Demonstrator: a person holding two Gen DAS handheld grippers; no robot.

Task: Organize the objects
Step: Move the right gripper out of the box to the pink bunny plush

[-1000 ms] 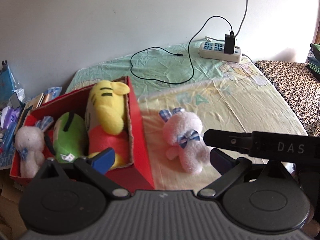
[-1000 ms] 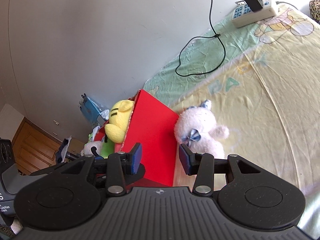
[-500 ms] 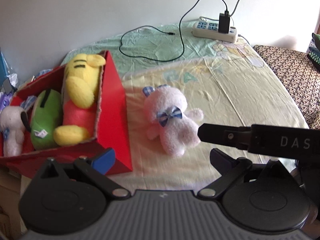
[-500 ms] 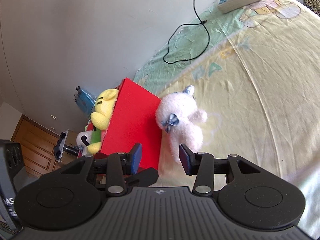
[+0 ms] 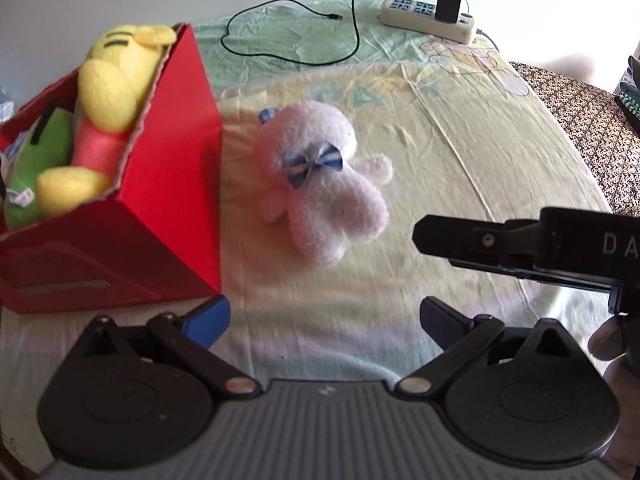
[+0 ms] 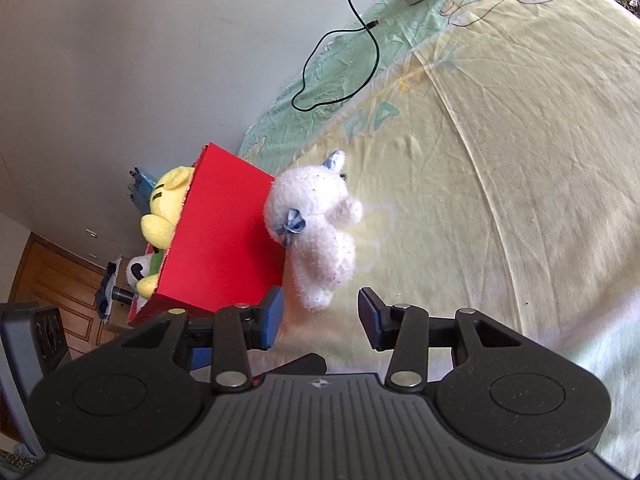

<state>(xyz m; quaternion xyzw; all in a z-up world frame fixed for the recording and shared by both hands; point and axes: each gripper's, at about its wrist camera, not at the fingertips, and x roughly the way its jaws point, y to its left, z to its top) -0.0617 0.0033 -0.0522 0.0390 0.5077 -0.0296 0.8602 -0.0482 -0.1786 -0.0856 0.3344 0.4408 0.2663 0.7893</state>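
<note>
A fluffy pale pink toy bunny with a blue striped bow (image 5: 320,196) lies on the bed with the yellow and green cartoon sheet (image 5: 460,128), just beside the red cardboard box (image 5: 168,184). In the box are a soft yellow tiger toy (image 5: 116,92) and a soft green toy (image 5: 40,156). A white power strip with a black plug (image 5: 428,20) and a thin black cable (image 5: 304,40) lie far back on the bed, near the wall. The left hand-held gripper (image 5: 325,319) has its blue pads wide apart with nothing between them. The right hand-held gripper (image 6: 320,318) is partly open and empty too, just in front of the bunny's feet.
</note>
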